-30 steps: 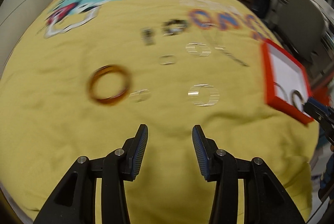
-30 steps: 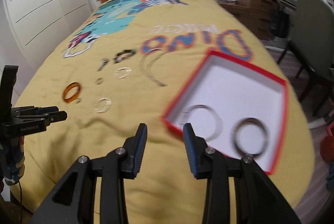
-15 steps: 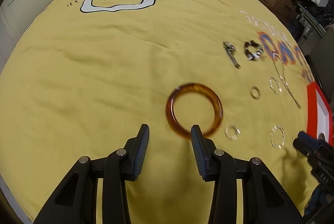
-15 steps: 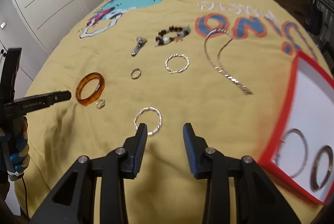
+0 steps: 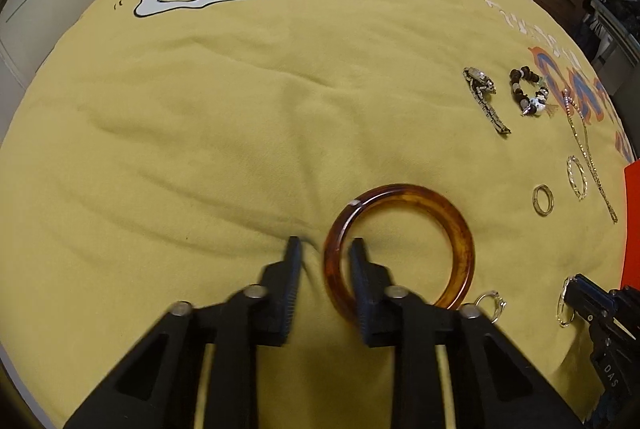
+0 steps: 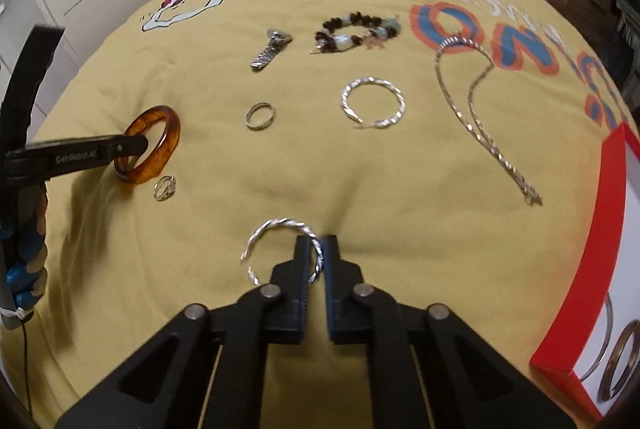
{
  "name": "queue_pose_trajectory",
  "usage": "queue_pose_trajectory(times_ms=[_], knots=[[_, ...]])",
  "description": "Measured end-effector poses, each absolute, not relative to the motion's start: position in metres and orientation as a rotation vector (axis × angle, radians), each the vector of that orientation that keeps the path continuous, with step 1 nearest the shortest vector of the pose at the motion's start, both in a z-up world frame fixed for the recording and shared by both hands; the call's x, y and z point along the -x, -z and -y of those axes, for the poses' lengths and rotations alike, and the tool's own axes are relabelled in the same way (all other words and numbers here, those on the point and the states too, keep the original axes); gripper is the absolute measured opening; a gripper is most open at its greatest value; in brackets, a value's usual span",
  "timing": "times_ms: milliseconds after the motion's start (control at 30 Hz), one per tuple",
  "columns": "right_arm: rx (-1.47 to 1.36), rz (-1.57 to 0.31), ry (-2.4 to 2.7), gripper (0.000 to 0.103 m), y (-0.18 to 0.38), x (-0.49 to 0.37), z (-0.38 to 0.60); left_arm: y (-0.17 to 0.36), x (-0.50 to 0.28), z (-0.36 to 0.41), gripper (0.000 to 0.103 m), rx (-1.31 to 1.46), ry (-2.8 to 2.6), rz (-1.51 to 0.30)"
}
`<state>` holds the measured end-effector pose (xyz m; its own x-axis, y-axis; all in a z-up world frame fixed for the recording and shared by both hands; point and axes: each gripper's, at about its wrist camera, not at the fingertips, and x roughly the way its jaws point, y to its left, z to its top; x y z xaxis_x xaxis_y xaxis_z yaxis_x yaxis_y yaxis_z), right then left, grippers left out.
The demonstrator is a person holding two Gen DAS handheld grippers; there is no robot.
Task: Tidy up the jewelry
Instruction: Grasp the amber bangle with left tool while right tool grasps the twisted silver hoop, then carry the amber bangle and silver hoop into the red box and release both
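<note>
Where yellow bedspread [image 5: 224, 133] dips at near edge: left gripper [image 5: 325, 249] fingers just closing, straddling rim of amber bangle [image 5: 456, 225], one inside hoop, one outside, bangle flat on bed. Small ring [image 6: 165, 187] just beside it. Further right, right gripper [image 6: 318, 241] fingers just closed, pinched on twisted silver hoop [image 6: 276, 229]. Beyond: plain ring [image 6: 260, 115], second twisted hoop [image 6: 374, 103], chain necklace [image 6: 472, 109]. Far right, red-rimmed box [image 6: 576, 269] holding two bangles.
</note>
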<state>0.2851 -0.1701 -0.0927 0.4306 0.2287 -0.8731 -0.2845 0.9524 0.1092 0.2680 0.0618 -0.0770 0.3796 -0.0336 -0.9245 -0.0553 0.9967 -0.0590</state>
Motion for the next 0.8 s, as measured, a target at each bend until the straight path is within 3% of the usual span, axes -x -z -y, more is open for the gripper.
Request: queue_pose_trajectory(times_ms=[500,800], knots=[[-0.055,-0.959,-0.298,0.006,0.041,-0.236,0.205,0.037,-0.227,-0.057,0.01,0.097,-0.02,-1.117],[-0.074,-0.902,-0.192,0.006,0.015,-0.202,0.272,0.004,-0.205,0.0,0.01,0.073,0.09,-1.085]])
